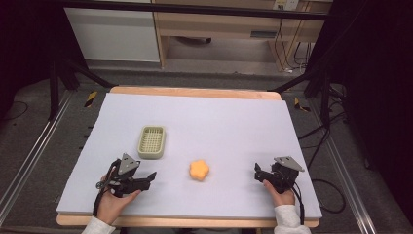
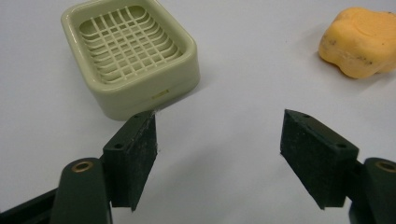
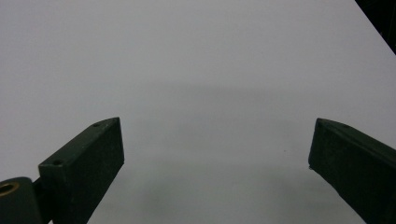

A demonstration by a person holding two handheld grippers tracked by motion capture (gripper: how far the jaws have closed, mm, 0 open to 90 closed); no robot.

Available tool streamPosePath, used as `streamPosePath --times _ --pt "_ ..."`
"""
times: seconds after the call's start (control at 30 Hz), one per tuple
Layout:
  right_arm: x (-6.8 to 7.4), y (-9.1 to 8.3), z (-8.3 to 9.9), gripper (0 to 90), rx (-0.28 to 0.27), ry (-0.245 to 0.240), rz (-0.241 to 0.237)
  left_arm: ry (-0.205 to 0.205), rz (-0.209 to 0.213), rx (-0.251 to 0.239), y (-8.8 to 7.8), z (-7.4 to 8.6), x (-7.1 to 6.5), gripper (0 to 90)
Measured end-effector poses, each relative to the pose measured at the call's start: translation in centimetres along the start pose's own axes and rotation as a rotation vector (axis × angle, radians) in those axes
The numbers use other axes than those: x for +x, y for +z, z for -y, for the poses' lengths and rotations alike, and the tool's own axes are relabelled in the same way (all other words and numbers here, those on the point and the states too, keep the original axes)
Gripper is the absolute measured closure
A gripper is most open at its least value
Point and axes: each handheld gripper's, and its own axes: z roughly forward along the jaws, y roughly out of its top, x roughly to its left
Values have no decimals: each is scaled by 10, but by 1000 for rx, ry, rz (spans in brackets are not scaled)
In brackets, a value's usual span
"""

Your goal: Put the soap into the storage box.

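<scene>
A pale green soap dish with a grid insert stands left of the table's middle. An orange flower-shaped sponge lies to its right and nearer to me. My left gripper hovers near the front left, open, pointing right toward the sponge. In the left gripper view the dish is just beyond the left jaw, the sponge is at the upper right, and nothing is between the jaws of the gripper. My right gripper rests at the front right, open and empty, facing bare white sheet.
A white sheet covers the wooden table. Black frame legs stand at the far corners, and cables trail on the floor at the right. A wooden cabinet stands beyond the table.
</scene>
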Motion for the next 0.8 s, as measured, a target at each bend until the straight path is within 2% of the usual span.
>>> streamPosePath --times 0.53,0.8 --pt "1 -1 0 39 -5 -9 4 10 54 1 1 -11 -9 246" --pt "1 -1 0 39 -8 -15 3 39 79 0 2 -20 -19 254"
